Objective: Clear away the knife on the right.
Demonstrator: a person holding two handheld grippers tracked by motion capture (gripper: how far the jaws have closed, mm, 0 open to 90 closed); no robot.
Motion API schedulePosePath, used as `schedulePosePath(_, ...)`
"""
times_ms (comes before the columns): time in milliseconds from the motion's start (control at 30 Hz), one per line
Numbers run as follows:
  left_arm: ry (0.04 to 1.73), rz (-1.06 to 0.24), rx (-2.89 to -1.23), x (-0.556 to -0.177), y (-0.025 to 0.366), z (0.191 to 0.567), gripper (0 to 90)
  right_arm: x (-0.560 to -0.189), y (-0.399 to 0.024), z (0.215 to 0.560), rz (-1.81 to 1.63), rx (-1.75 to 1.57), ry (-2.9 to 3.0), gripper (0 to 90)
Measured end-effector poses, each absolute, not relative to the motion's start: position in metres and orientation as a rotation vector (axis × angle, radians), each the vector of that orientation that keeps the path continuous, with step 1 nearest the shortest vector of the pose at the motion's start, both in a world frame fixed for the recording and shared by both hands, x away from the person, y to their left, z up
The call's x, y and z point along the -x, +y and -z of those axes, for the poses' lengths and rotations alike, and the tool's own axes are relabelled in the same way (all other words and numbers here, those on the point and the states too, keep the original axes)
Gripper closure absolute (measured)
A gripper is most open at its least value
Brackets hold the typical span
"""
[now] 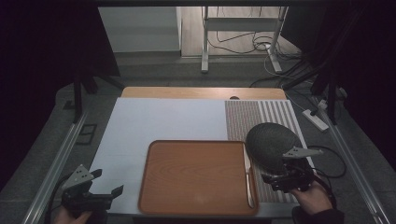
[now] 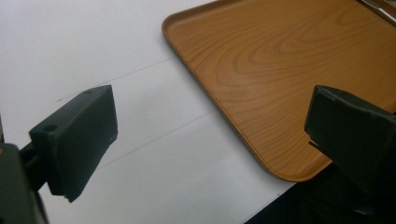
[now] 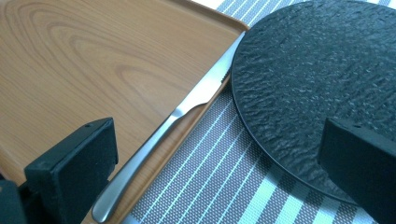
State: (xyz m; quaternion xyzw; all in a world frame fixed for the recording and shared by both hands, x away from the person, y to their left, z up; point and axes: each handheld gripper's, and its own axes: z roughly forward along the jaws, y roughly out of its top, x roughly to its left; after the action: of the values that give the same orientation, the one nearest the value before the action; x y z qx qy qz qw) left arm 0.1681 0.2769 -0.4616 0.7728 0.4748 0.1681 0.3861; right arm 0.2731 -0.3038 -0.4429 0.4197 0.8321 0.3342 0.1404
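— While the left tongs point(image 1: 108, 183) sit at the near left corner of the table point(image 1: 201, 92), how do their jaws stand?

— Spread wide with nothing between them; in the left gripper view they hang over the white sheet point(image 2: 93, 56), and the near left corner of the wooden tray point(image 2: 280, 70) lies between and beyond them; a hand point(image 1: 70, 215) grips them from below in the high view.

— And the right tongs point(image 1: 275, 178)?

— Also released, jaws well apart and gripping nothing; they are at the near right, held by the other hand point(image 1: 312, 198), with the grey three-cornered plate on top; in the right gripper view one jaw hangs over the tray, the other over the dark plate point(image 3: 317, 79).

— Where does the tray lie?

— At the near middle of the table, partly on the white sheet; its right edge reaches the striped placemat point(image 1: 261, 116).

— The knife point(image 3: 177, 116)?

— It rests along the tray's right rim, handle toward the near side, blade pointing away; its tip passes just beside the plate's edge, though I cannot tell whether they touch.

— And the plate?

— Round, black, rough-textured; it lies on the striped placemat, just right of the tray.
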Motion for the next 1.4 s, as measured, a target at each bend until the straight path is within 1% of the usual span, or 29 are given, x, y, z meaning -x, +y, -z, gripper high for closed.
schedulePosePath(1400, 1.216, -0.426, -1.975, -0.168, 0.277, 0.462, 3.7, -0.248, -0.338, 0.435, -0.988, -1.278, 2.288, 0.0)
